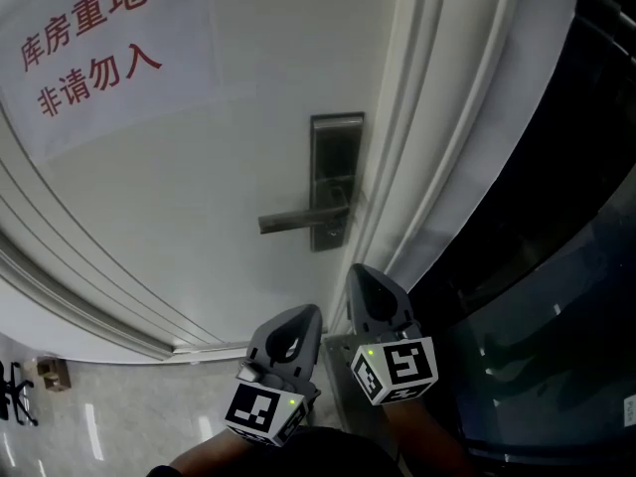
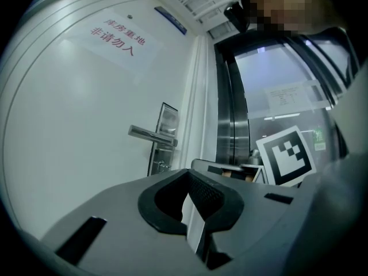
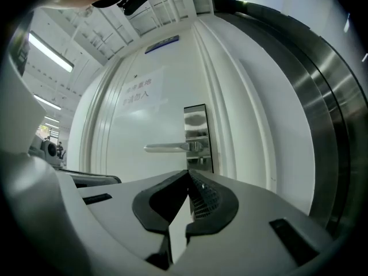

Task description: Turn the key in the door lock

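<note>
A white door [image 1: 199,187] carries a dark metal lock plate [image 1: 336,182] with a lever handle [image 1: 298,220] pointing left. Under the handle sits a small lock part [image 2: 161,165]; it is too small to tell whether a key is in it. Both grippers hang below the lock, short of the door and touching nothing. My left gripper [image 1: 303,313] is shut and empty, its tips meeting [image 2: 188,171]. My right gripper [image 1: 360,270] is nearer the plate, also shut with nothing between its pads [image 3: 188,172]. The plate [image 3: 196,137] and handle [image 3: 169,148] lie straight ahead of it.
A paper sign with red characters [image 1: 89,43] hangs on the door's upper left. The white moulded door frame [image 1: 427,147] runs beside the lock. Dark glass and steel panels [image 1: 556,266] stand to the right. Pale floor tiles [image 1: 99,420] and a small object [image 1: 52,373] show lower left.
</note>
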`<control>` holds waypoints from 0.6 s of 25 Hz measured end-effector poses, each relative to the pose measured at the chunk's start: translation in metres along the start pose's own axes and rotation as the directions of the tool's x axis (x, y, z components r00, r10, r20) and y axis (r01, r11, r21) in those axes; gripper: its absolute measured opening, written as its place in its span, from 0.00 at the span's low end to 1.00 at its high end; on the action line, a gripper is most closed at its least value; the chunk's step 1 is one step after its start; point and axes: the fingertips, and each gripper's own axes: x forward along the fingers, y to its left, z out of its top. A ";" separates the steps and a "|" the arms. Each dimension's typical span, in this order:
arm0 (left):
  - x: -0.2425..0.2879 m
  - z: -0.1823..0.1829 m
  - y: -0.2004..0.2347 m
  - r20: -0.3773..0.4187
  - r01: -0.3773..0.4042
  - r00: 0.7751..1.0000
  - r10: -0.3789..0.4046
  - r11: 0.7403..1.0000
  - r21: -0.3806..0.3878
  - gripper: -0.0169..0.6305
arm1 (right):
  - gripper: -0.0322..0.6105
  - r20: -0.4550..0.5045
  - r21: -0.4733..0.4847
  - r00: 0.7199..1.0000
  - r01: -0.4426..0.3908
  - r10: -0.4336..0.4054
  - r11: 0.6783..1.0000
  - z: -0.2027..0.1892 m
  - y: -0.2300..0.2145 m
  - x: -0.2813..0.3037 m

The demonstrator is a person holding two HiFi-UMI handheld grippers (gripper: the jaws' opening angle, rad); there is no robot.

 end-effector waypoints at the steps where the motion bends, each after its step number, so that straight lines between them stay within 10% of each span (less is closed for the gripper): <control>1: -0.001 0.000 -0.003 0.001 0.002 1.000 -0.002 1.000 0.002 0.03 | 0.07 -0.006 -0.001 1.000 -0.005 0.005 1.000 -0.001 0.002 -0.004; 15: -0.015 0.003 -0.026 0.017 -0.005 1.000 0.005 1.000 0.010 0.03 | 0.07 -0.008 -0.004 0.999 -0.040 0.040 0.999 0.003 0.013 -0.032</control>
